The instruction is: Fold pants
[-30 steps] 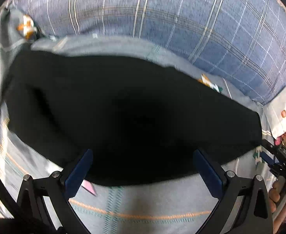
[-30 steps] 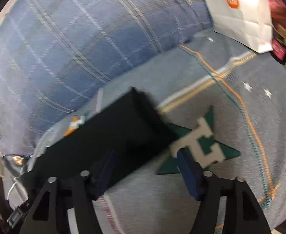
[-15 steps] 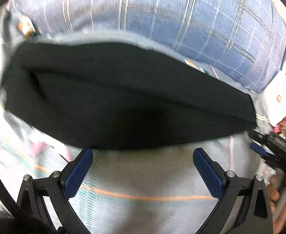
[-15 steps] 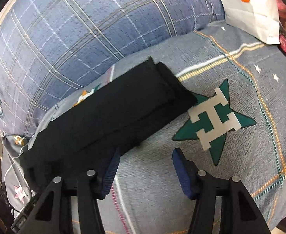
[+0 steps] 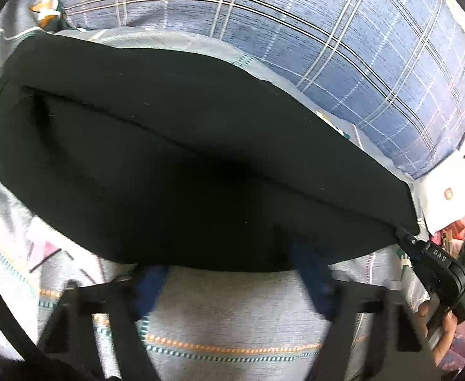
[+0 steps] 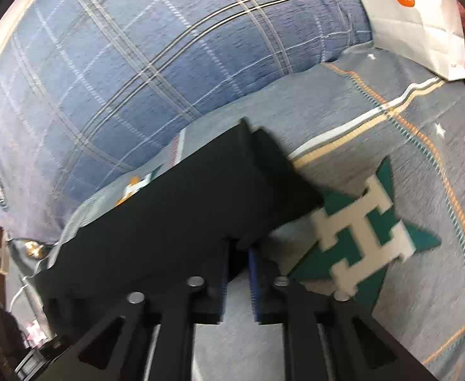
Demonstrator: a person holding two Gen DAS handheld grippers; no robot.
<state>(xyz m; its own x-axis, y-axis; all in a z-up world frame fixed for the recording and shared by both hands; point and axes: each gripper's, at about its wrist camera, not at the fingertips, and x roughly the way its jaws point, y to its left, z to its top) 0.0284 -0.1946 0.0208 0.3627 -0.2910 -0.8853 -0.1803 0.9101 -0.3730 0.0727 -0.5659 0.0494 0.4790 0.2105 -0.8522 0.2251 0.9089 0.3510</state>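
Observation:
The black pants (image 5: pixel 181 158) lie folded lengthwise as a long band across the grey patterned bedsheet (image 5: pixel 232 311). My left gripper (image 5: pixel 232 273) is open, its blue pads at the pants' near edge, fingertips partly under the fabric. In the right wrist view the pants (image 6: pixel 181 222) run from lower left to centre. My right gripper (image 6: pixel 236 273) is shut on the pants' near edge close to their right end. The right gripper's body shows in the left wrist view (image 5: pixel 438 266).
A large blue plaid pillow (image 6: pixel 143 63) lies just behind the pants. A white paper bag (image 6: pixel 416 22) stands at the back right. A green star with a white H (image 6: pixel 368 231) is printed on the sheet to the right of the pants.
My right gripper has closed onto the pants' near edge; it was open before. My left gripper has moved forward to the pants' edge and stays open.

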